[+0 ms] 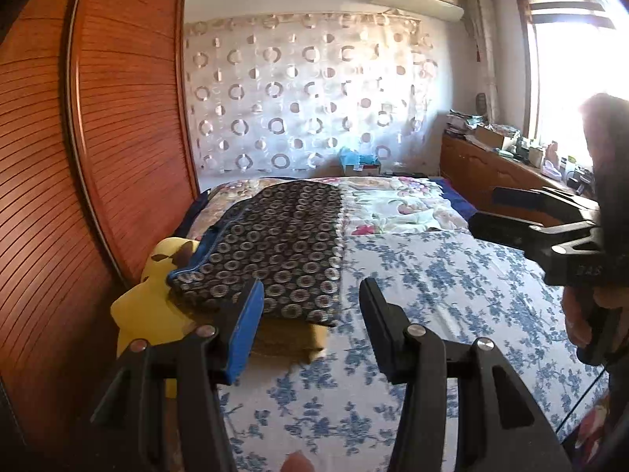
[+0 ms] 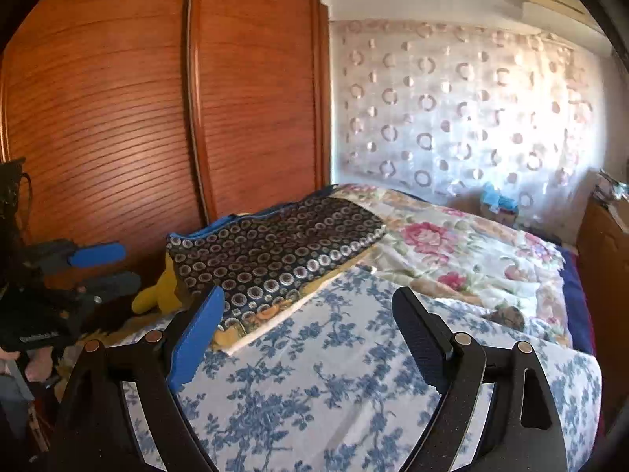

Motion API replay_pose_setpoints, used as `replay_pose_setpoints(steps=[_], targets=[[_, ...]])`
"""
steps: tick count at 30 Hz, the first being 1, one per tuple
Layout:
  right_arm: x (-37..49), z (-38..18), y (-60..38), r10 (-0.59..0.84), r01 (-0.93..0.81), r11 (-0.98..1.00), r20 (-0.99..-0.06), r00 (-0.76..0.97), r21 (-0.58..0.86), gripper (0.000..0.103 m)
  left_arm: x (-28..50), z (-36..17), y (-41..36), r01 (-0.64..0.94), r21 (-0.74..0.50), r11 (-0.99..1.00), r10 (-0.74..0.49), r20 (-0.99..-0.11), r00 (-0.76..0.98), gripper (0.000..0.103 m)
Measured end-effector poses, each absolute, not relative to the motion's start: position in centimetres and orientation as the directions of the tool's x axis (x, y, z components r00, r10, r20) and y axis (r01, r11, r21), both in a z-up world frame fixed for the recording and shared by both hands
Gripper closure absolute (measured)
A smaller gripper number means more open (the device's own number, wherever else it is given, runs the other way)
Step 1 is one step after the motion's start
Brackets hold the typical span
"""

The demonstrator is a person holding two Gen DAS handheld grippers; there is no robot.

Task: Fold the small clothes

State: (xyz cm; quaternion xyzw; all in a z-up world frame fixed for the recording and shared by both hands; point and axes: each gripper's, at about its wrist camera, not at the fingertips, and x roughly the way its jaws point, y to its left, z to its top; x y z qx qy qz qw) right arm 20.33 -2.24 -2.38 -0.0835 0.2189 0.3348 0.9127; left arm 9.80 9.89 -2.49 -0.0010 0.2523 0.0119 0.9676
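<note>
Left wrist | left gripper (image 1: pixel 310 295) spread | dark circle-print cloth (image 1: pixel 275 244) just ahead-left

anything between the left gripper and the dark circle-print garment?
Nothing visible. The left gripper is open above the blue floral sheet, and the dark circle-print garment lies just ahead of its blue-padded finger, folded on a yellow stack. The right gripper is also open, empty.
</note>
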Motion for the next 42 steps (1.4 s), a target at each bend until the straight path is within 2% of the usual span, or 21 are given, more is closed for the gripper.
replay_pose_setpoints(steps=[5,12,26,42], targets=[[18.1,-1.6,-5.0,0.539,-0.601,0.799,-0.431,0.724,-0.009,0.014,10.2,-1.9,7.8,0.032,-0.043,0.999,-0.049,-0.484,0.873,0.053],[15.2,-0.2,-9.9,0.445,-0.484,0.875,-0.398,0.802,0.003,0.006,10.8,-0.3,4.4,0.068,-0.03,0.997,-0.074,-0.466,0.881,0.053],[11.9,1.9,-16.6,0.248,-0.261,0.965,-0.338,0.908,0.008,0.005,11.0,2.4,0.3,0.127,-0.041,0.991,-0.132,-0.435,0.891,0.053],[11.1,1.9,-17.8,0.205,-0.216,0.976,-0.33,0.921,0.005,0.005,10.9,2.0,-0.1,0.122,-0.041,0.992,-0.127,-0.436,0.891,0.053]])
